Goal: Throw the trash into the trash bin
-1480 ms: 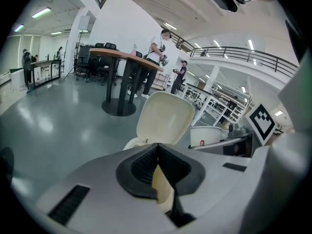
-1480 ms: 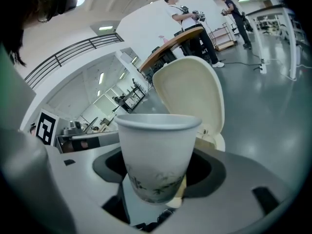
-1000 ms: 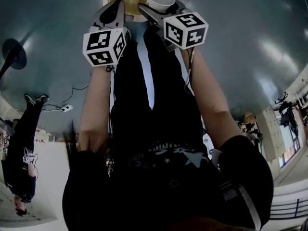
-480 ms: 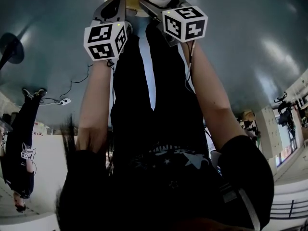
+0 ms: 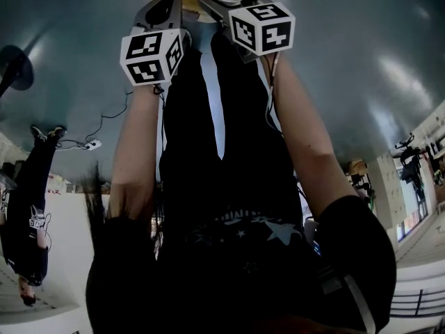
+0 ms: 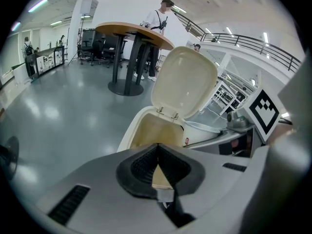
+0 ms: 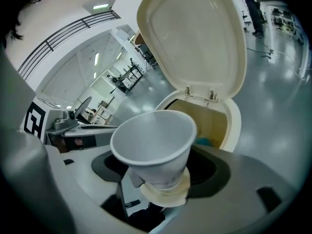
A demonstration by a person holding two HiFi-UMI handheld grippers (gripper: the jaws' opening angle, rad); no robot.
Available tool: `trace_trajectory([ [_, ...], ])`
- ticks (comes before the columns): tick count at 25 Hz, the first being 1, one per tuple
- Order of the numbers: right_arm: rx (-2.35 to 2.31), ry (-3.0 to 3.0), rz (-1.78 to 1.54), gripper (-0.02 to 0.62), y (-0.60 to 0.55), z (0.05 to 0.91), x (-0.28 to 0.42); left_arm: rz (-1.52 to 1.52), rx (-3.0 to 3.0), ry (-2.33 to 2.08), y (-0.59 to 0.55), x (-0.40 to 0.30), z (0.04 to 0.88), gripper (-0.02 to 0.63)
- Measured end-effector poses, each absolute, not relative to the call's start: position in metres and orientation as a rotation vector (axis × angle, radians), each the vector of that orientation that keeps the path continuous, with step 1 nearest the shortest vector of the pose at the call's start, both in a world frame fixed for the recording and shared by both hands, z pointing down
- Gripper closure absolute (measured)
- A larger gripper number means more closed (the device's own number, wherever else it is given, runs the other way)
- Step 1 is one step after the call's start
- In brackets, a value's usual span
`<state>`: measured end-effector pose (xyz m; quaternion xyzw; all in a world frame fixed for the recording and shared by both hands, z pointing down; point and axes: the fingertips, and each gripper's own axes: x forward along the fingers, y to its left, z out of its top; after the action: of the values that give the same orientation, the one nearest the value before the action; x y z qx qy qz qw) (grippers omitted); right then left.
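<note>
The trash bin (image 7: 233, 123) stands just ahead of the person with its lid (image 7: 195, 38) swung up and tilted back, so the tan inside is open to view. Both bare forearms reach straight out toward the bin, side by side. The left forearm (image 5: 135, 152) and the right forearm (image 5: 306, 145) each end in a gripper that slopes down at the bin's mouth. The 2 marker cubes sit close together just short of the bin, the left cube (image 5: 151, 56) a little nearer the person than the right cube (image 5: 263, 28). The right gripper (image 7: 158, 172) has a white paper cup (image 7: 153, 145) between its 2 jaws, gripped low near its base. The cup leans with its open mouth toward the camera, over the near edge of the bin's opening. The jaws are easing apart, yet the pads look to be against the cup's sides. Something blue (image 7: 202, 141) lies down inside the bin. The left gripper (image 6: 157, 147) points at the bin from the other side, its ribbed pads pressed together at the tips. A tan wedge shows behind those tips, and it may only be the bin's inner wall seen through the gap.
</note>
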<state>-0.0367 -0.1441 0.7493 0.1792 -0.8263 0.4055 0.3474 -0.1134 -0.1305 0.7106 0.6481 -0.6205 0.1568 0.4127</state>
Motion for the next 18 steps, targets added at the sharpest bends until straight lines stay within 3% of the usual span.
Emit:
trace_trajectory([
  [4,0.476,-2.137,1.058,0.227,-0.143,0.752,-0.038,0.395,1.627,-1.566,-0.130,-0.117,0.711,0.595],
  [18,0.475,-2.128,1.047,0.227,-0.145,0.746,-0.033,0.389,1.644,-1.568,-0.133,-0.113,0.701,0.595],
])
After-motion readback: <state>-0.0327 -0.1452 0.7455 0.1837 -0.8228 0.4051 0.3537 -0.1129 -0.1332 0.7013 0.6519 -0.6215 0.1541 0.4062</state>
